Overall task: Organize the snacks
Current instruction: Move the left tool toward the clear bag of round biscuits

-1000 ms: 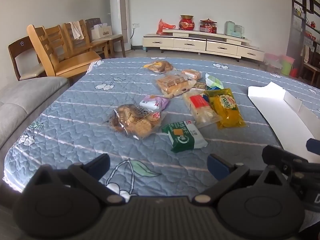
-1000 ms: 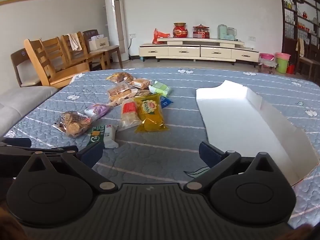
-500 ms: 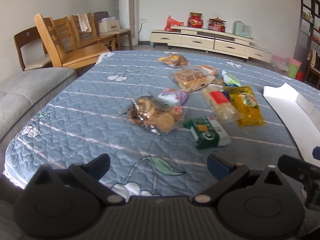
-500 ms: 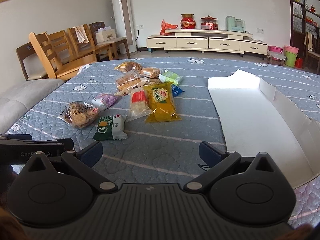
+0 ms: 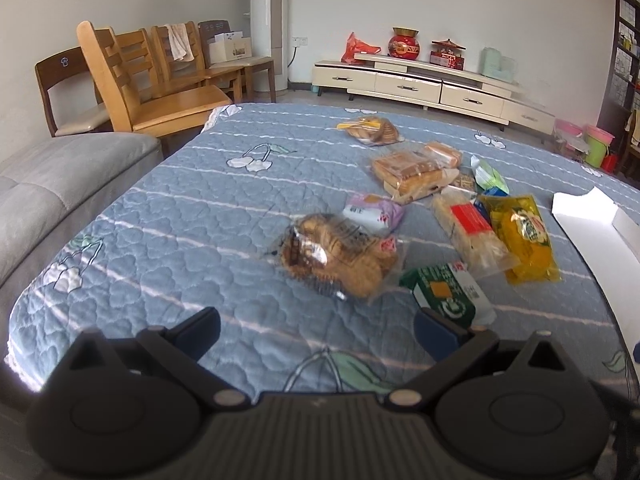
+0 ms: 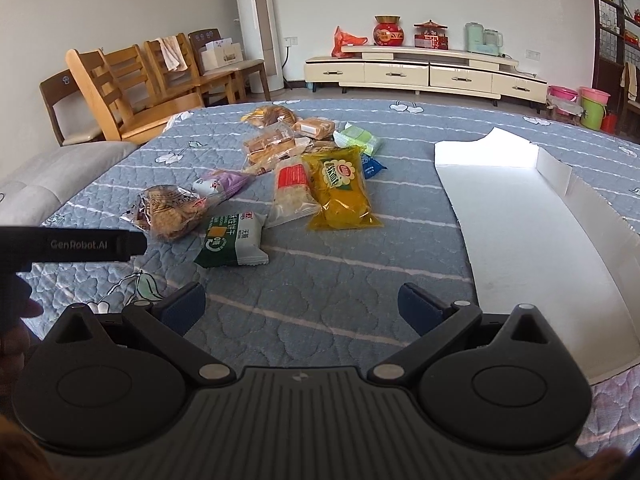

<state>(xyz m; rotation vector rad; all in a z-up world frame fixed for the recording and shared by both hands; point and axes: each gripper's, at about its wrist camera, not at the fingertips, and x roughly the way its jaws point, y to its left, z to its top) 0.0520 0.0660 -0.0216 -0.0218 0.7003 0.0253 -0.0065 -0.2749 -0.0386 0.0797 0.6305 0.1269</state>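
Nearing the cookie bag (image 5: pixel 340 258), left gripper (image 5: pixel 316 330) has advanced.

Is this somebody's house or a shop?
Most likely a home living room: a low TV-style cabinet along the wall, wooden chairs, a grey sofa and a quilted cloth under the snacks.

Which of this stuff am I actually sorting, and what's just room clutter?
Job:
green pack
clear cookie bag
purple pack
red-label bag
yellow bag
bread bags
white tray, nothing in it
left tool and right tool, both open

Clutter:
chairs
cabinet
buckets
sofa
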